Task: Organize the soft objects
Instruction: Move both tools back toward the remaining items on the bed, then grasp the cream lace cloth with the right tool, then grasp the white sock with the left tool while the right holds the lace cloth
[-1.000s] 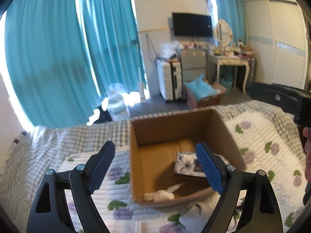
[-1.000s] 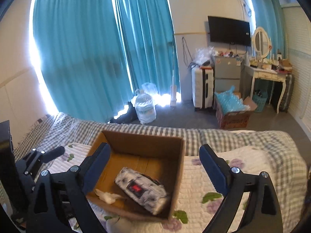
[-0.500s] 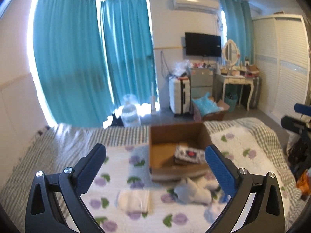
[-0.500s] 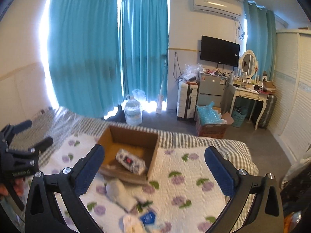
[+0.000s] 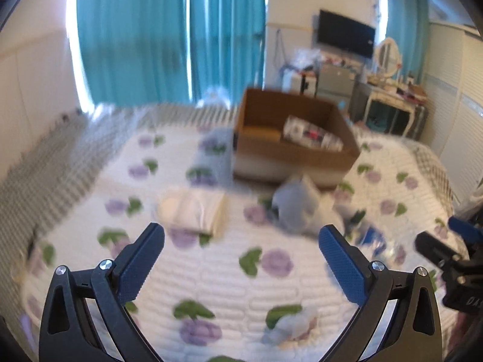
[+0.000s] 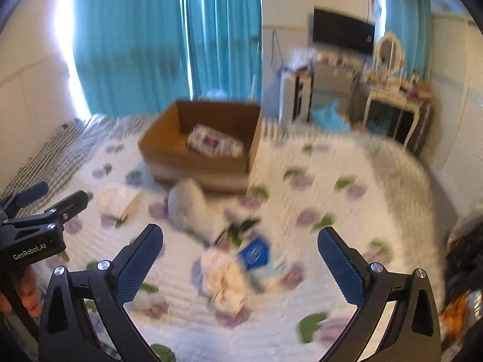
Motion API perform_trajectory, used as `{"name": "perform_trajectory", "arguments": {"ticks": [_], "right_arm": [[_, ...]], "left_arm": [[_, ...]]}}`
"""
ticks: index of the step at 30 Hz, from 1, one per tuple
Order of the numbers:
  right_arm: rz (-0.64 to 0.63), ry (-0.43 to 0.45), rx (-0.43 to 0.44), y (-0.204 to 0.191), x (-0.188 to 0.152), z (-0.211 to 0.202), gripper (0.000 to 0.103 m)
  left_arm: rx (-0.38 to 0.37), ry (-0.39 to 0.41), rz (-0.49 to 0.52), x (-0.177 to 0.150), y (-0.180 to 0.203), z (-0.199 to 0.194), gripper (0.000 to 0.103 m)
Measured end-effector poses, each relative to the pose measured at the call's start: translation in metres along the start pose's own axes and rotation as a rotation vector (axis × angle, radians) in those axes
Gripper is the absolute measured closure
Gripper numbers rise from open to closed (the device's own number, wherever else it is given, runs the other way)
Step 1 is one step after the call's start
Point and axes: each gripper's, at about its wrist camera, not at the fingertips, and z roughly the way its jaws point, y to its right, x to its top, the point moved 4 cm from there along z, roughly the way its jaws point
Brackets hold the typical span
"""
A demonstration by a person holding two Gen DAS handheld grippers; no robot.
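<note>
A brown cardboard box (image 5: 297,154) (image 6: 199,163) stands on the flowered bed quilt and holds a patterned soft pouch (image 5: 312,137) (image 6: 214,143). A folded cream cloth (image 5: 191,208) (image 6: 117,197) lies in front of it at the left. A grey-white soft bundle (image 5: 297,208) (image 6: 193,208) lies at the box's front. A crumpled white cloth (image 6: 225,280) and a blue packet (image 6: 255,255) lie nearer. My left gripper (image 5: 241,256) is open and empty above the quilt. My right gripper (image 6: 240,256) is open and empty above the crumpled cloth. Both views are blurred.
Teal curtains (image 5: 169,36) hang behind the bed. A TV (image 5: 345,37), a suitcase, a small fridge and a dressing table (image 6: 395,102) stand along the far wall. A checked blanket (image 5: 45,163) covers the bed's left edge.
Both grippers have pulled back from the box and dropped lower toward the quilt. The box, close below a second ago, now stands farther off with loose soft items in front.
</note>
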Motion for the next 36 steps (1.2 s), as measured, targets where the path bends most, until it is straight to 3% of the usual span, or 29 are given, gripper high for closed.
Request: {"name": "perform_trajectory", "arguments": {"ticks": [2, 7, 11, 13, 17, 23, 29, 32, 34, 36], "right_arm": [[0.027, -0.057, 0.026, -0.002, -0.019, 0.023, 0.001], [0.022, -0.224, 0.06, -0.01, -0.064, 0.085, 0.024], [0.041, -0.317, 0.075, -0.014, -0.078, 0.115, 0.029], [0.054, -0.329, 0.09, -0.015, -0.079, 0.124, 0.053], [0.047, -0.331, 0.059, -0.014, -0.081, 0.125, 0.078], [0.039, -0.263, 0.089, -0.015, -0.074, 0.104, 0.08], [0.065, -0.228, 0.128, -0.012, -0.07, 0.092, 0.08], [0.074, -0.224, 0.135, -0.011, -0.07, 0.089, 0.08], [0.075, -0.221, 0.14, -0.01, -0.07, 0.088, 0.08], [0.075, -0.22, 0.145, -0.01, -0.07, 0.087, 0.08]], "left_arm": [[0.017, -0.034, 0.006, -0.017, 0.0, 0.015, 0.0], [0.046, -0.075, 0.087, -0.05, 0.003, 0.031, 0.0], [-0.024, -0.138, 0.049, -0.061, 0.002, 0.042, 0.0], [-0.036, -0.149, 0.044, -0.062, 0.004, 0.043, 0.001], [-0.068, -0.175, 0.051, -0.069, 0.013, 0.043, 0.001], [-0.103, -0.216, 0.111, -0.085, 0.032, 0.04, 0.004], [-0.146, -0.302, 0.166, -0.109, 0.048, 0.051, 0.033], [-0.132, -0.294, 0.194, -0.111, 0.051, 0.051, 0.043], [-0.151, -0.292, 0.195, -0.111, 0.052, 0.05, 0.058], [-0.157, -0.284, 0.205, -0.11, 0.053, 0.048, 0.067]]}}
